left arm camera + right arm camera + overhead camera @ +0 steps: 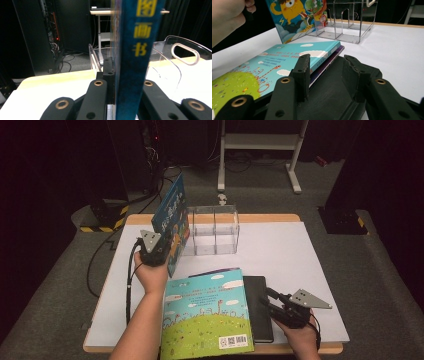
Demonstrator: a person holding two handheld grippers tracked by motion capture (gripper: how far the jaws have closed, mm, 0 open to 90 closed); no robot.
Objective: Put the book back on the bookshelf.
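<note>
Black jaws of the left gripper [159,251] are pinched on the spine edge of a blue picture book [171,220], which they hold upright above the table's left side, just beside the clear acrylic rack [215,230]. In the left gripper view the book's dark blue spine [135,57] runs straight up between the jaws and carries yellow characters; its cover shows a yellow cartoon monster [291,10] among clouds in the right gripper view. The left hand [150,275] wraps the gripper body from below, forearm rising from the bottom edge, with the grey three-cornered plate facing up.

The right gripper [272,302] lies low at the table's near right, its jaws partly spread and levelled over a black flat book [260,305]; whether the pads press on it I cannot tell. The right hand [300,330] grips it from behind. Against the black book's left side lies a stack topped by a turquoise and green picture book [205,312], with a purple one [329,61] beneath. All rests on the white table [280,255].
</note>
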